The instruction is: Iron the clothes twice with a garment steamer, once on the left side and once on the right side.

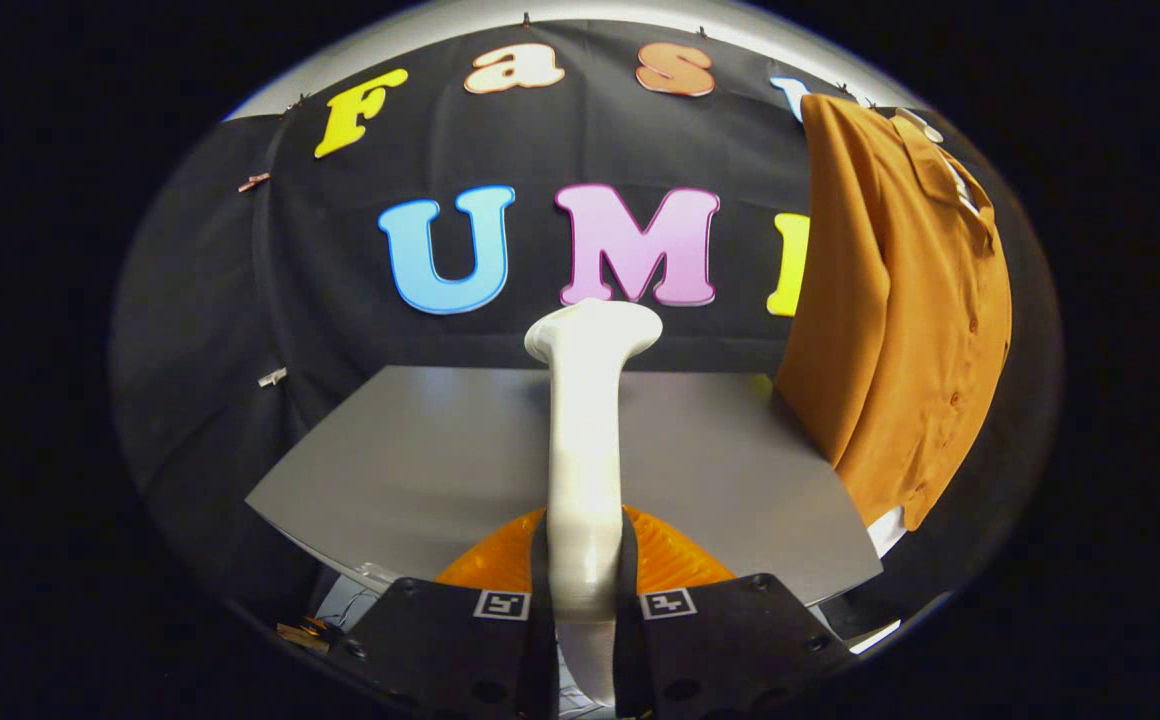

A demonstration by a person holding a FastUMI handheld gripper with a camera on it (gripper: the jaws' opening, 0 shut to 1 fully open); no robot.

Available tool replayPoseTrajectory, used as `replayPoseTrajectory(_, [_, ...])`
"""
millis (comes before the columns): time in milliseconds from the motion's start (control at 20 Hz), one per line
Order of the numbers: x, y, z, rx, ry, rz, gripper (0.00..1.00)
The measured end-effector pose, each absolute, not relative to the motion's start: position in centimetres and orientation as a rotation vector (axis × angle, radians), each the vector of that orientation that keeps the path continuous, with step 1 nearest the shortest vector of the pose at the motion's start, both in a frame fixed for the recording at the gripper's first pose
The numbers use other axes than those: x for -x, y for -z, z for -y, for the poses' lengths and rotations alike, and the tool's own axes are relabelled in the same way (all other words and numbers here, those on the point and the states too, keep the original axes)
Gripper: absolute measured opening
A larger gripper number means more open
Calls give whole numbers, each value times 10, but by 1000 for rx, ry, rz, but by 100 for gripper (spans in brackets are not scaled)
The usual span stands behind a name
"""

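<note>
The gripper (585, 600) clamps both fingers on the white plastic garment steamer's (585, 440) upright handle, its translucent orange base between them. Beyond the steamer lies a flat grey tabletop (420, 460); right of it hangs the burnt-orange button-up shirt (900, 300).

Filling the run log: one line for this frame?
gripper: shut on white garment steamer | steamer head: raised over grey table | brown button shirt: hanging beyond, untouched

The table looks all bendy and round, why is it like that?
In the gripper view, the fisheye lens bows the grey table's edges; the orange shirt curves too. The white steamer, gripped in the gripper, stays sharp and evenly lit, with no strong glare.
</note>
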State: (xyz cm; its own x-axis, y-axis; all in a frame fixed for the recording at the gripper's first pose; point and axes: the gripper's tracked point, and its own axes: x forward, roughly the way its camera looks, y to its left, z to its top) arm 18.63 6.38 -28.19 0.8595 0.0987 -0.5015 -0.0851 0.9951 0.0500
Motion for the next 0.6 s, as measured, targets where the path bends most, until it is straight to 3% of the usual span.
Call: replayPoseTrajectory(600, [-125, 119, 6, -22, -67, -92, 24])
